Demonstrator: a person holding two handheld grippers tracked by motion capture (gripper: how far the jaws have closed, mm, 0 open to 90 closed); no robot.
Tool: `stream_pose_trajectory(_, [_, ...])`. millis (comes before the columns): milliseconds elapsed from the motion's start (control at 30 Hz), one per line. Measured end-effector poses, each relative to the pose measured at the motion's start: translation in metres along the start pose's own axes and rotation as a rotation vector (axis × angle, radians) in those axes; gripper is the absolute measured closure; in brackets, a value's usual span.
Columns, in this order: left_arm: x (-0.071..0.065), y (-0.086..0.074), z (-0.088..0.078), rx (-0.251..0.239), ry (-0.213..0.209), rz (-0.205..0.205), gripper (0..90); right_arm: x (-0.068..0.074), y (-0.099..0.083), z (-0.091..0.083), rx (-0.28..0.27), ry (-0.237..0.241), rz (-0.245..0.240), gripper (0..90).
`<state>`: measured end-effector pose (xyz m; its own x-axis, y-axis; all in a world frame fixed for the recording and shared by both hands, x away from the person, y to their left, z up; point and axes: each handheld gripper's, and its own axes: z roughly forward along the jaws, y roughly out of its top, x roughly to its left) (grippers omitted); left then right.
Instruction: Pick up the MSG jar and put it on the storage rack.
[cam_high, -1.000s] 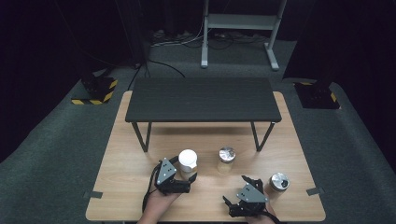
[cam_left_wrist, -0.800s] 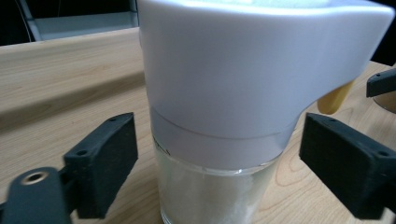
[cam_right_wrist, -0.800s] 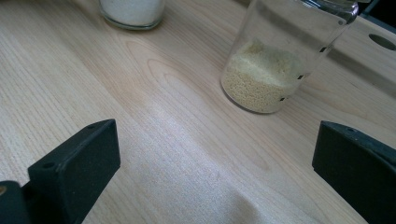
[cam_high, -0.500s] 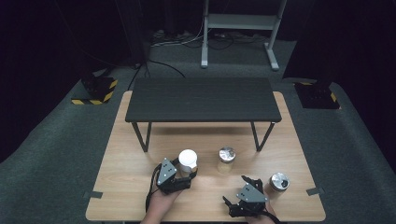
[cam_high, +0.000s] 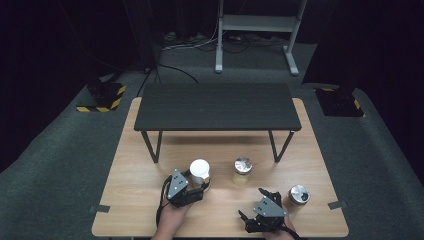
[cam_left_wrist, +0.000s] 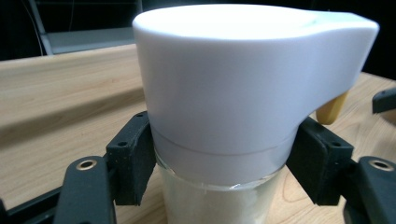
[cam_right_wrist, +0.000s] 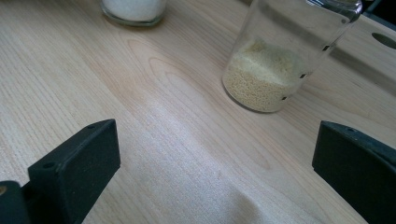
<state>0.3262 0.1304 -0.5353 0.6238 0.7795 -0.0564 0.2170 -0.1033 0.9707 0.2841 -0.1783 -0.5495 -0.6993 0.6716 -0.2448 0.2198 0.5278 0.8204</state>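
Note:
A glass jar with a white lid (cam_high: 200, 170) stands on the wooden table (cam_high: 135, 200), holding white powder. My left gripper (cam_high: 199, 185) has just been closing its jaws on it. In the left gripper view the black pads (cam_left_wrist: 133, 163) press both sides of the jar (cam_left_wrist: 219, 93) at the lid's lower rim, so the left gripper (cam_left_wrist: 219, 172) is shut on it. My right gripper (cam_high: 260, 197) rests near the table's front edge. It (cam_right_wrist: 215, 172) stands wide open with bare wood between its jaws, facing a glass jar of yellowish grains (cam_right_wrist: 275, 60).
A low black bench (cam_high: 217, 106) stands across the back half of the table. Two metal-lidded jars sit in front of it, one in the middle (cam_high: 243, 166) and one at the right (cam_high: 299, 195). Dark carpet surrounds the table.
Both hands keep their places. The left gripper's jaws have drawn in against the white-lidded jar.

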Motion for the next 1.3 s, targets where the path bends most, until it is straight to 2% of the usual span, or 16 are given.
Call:
stream_pose_trajectory(33, [-0.001, 0.003, -0.003, -0.005, 0.007, 0.02, 30.8, 0.0, 0.0, 0.0, -0.001, -0.001, 0.0, 0.0])
stream_pose_trajectory(200, [-0.001, 0.01, -0.011, -0.022, 0.015, 0.033, 30.8, 0.0, 0.0, 0.0, 0.002, 0.002, 0.001, 0.0])
stream_pose_trajectory(433, [0.0, 0.017, -0.023, -0.043, 0.03, -0.001, 30.7, 0.001, 0.0, 0.0, 0.0, -0.001, -0.002, 0.0])
stream_pose_trajectory(667, [0.001, 0.033, -0.036, -0.07, 0.045, 0.022, 30.7, 0.0, 0.0, 0.0, 0.001, 0.0, -0.002, 0.0])
stream_pose_trajectory(933, [0.004, 0.046, -0.046, -0.094, 0.066, 0.023, 30.7, 0.0, 0.0, 0.0, 0.001, 0.001, -0.002, 0.0])
stream_pose_trajectory(1100, [0.004, 0.053, -0.051, -0.117, 0.059, 0.005, 30.7, 0.0, 0.0, 0.0, 0.002, 0.002, 0.002, 0.0])
stream_pose_trajectory(1300, [0.001, 0.064, -0.057, -0.126, 0.075, 0.025, 30.7, 0.0, 0.0, 0.0, 0.001, 0.001, -0.001, 0.0])
